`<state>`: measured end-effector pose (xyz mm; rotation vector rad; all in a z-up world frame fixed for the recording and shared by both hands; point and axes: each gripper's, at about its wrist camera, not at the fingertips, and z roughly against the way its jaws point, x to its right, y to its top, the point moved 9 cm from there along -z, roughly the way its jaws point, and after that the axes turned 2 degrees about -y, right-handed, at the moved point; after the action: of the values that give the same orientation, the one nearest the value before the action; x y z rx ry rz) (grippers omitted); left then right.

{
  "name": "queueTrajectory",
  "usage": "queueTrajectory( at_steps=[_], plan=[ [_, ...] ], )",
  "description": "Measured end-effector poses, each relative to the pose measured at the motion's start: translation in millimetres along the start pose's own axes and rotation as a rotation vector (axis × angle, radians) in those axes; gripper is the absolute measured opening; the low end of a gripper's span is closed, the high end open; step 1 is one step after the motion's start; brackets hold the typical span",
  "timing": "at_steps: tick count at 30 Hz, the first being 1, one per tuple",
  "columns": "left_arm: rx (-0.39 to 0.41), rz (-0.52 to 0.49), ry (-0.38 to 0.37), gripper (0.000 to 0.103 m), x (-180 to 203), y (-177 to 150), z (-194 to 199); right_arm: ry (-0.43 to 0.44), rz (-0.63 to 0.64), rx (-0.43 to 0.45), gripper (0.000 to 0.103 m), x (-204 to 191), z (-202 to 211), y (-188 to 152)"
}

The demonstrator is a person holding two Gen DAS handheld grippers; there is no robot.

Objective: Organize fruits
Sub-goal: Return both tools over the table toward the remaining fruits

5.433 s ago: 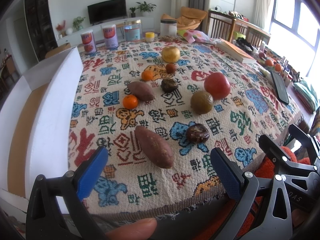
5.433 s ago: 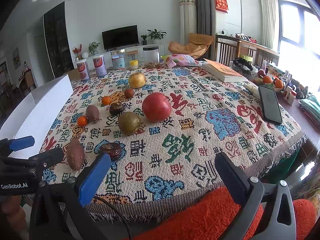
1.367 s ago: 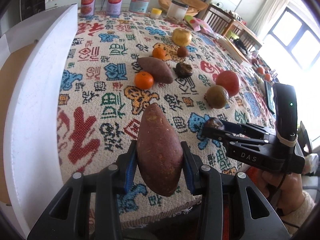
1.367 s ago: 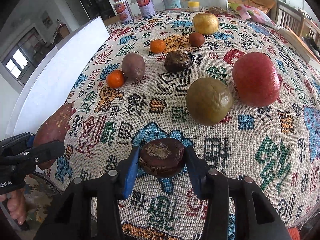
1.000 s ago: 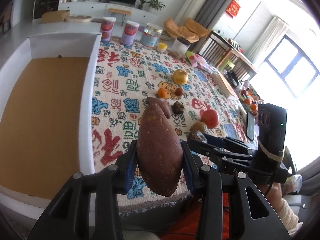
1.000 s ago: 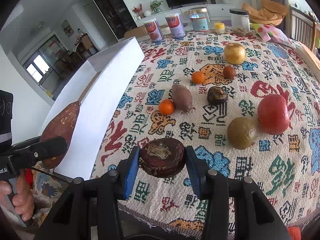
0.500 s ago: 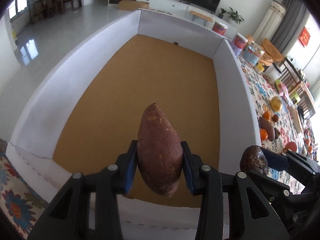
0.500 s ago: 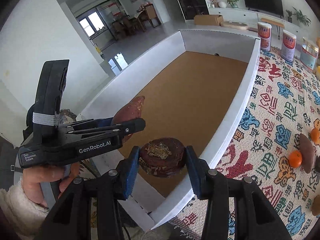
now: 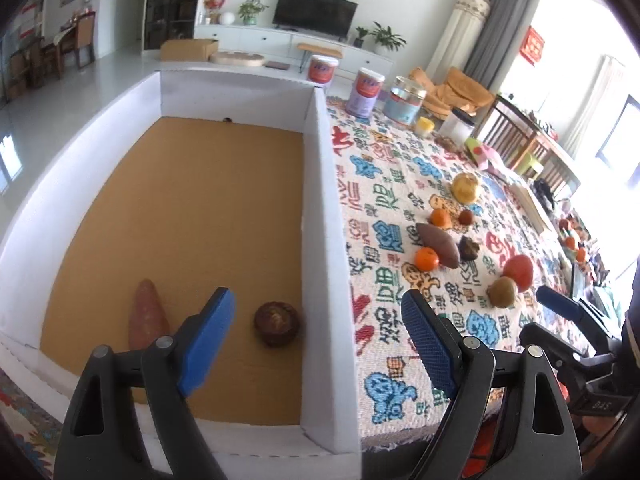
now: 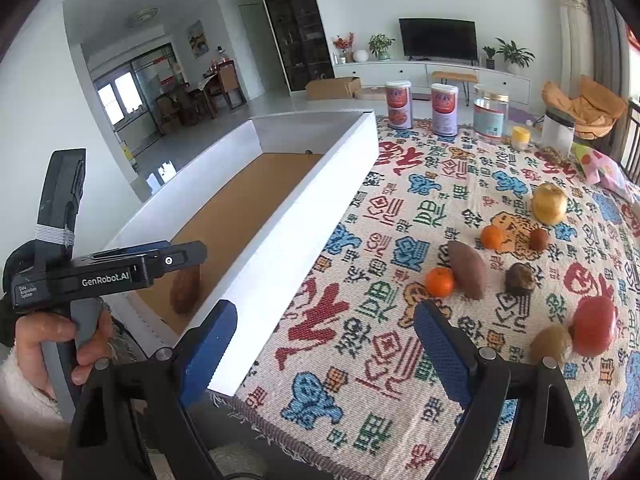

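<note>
A sweet potato and a dark brown round fruit lie on the brown floor of the white-walled box. My left gripper is open and empty above the box's near right wall. My right gripper is open and empty over the box's near corner and the patterned tablecloth. On the cloth lie another sweet potato, two oranges, a dark wrinkled fruit, a red fruit, a green-brown fruit, a yellow fruit and a small brown fruit.
Cans and jars stand along the far edge of the table. A phone and a book lie at the right side. The left gripper's body shows at left in the right wrist view.
Both grippers have opened. The sweet potato and the dark round fruit have left the jaws and now rest on the box floor. Both grippers have pulled back toward the table side.
</note>
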<state>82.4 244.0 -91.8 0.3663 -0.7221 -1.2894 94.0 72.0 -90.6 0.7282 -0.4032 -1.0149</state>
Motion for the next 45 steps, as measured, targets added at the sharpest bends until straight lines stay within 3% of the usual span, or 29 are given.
queueTrajectory(
  at_steps=[5, 8, 10, 15, 23, 29, 33, 38, 45],
  plan=[
    [-0.044, -0.19, -0.145, 0.088, 93, -19, -11, -0.246, -0.137, 0.067, 0.093, 113, 47, -43],
    [-0.11, -0.269, -0.186, 0.09, 134, -40, -35, -0.421, -0.211, 0.051, 0.093, 174, 62, -68],
    [-0.167, -0.287, -0.195, 0.09, 148, -55, -59, -0.455, -0.282, 0.033, 0.093, 202, 67, -83],
    [-0.24, -0.24, -0.137, 0.09, 145, -76, -109, -0.446, -0.39, 0.002, 0.093, 231, 67, -109],
    [-0.16, -0.33, 0.051, 0.092, 132, -69, -149, -0.435, -0.384, -0.028, 0.093, 223, 51, -107],
    [-0.113, -0.341, 0.06, 0.103, 131, -66, -155, -0.356, -0.399, -0.082, 0.093, 205, 15, -100],
    [-0.107, -0.337, 0.056, 0.103, 131, -65, -155, -0.352, -0.384, -0.123, 0.093, 201, 0, -101],
    [-0.096, -0.333, 0.061, 0.103, 131, -65, -155, -0.349, -0.474, -0.193, 0.094, 219, -13, -118],
    [-0.092, -0.331, 0.063, 0.102, 131, -65, -155, -0.321, -0.496, -0.166, 0.097, 220, -10, -118]
  ],
)
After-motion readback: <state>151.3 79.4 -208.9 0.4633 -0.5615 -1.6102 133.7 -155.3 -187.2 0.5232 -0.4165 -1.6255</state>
